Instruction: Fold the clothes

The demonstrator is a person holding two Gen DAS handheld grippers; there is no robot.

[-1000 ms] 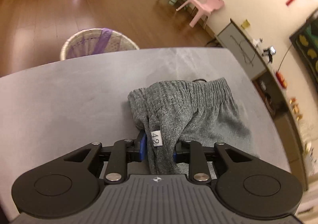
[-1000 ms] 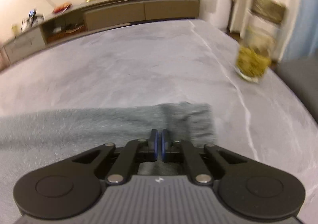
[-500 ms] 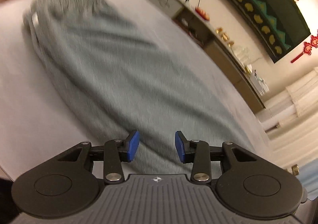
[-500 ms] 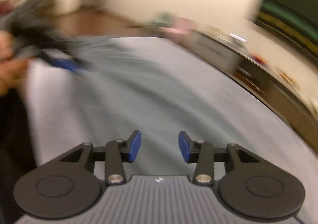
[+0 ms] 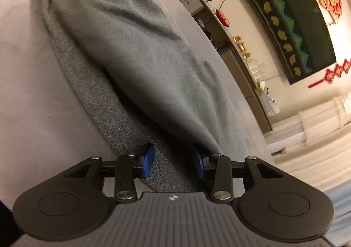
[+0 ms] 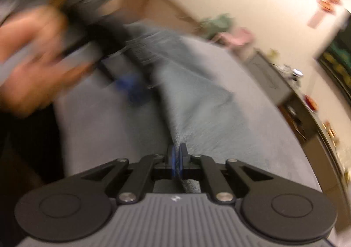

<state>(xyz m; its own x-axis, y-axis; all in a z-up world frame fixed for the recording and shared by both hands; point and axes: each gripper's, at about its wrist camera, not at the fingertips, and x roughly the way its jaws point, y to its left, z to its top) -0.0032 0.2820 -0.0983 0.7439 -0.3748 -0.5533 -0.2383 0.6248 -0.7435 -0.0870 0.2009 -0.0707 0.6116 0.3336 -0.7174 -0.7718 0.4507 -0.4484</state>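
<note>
Grey trousers (image 5: 140, 49) lie lengthwise on the grey table (image 5: 33, 93), waistband at the far end, one leg folded over the other. My left gripper (image 5: 173, 163) is open, its blue pads on either side of the lower leg's fabric near the front edge. In the right wrist view the trousers (image 6: 197, 102) stretch away across the table. My right gripper (image 6: 178, 159) is shut on the near edge of the trouser fabric. The left gripper and the hand holding it show blurred at the left (image 6: 131, 89).
A low sideboard (image 5: 241, 54) with small items runs along the wall beyond the table's far edge. A dark wall picture (image 5: 291, 16) hangs above it. Small green and pink chairs (image 6: 230, 30) stand by the far wall.
My left gripper let go of the waistband, swung to the trouser leg and now stands open around it. My right gripper opened, turned round and has shut on the trouser edge.
</note>
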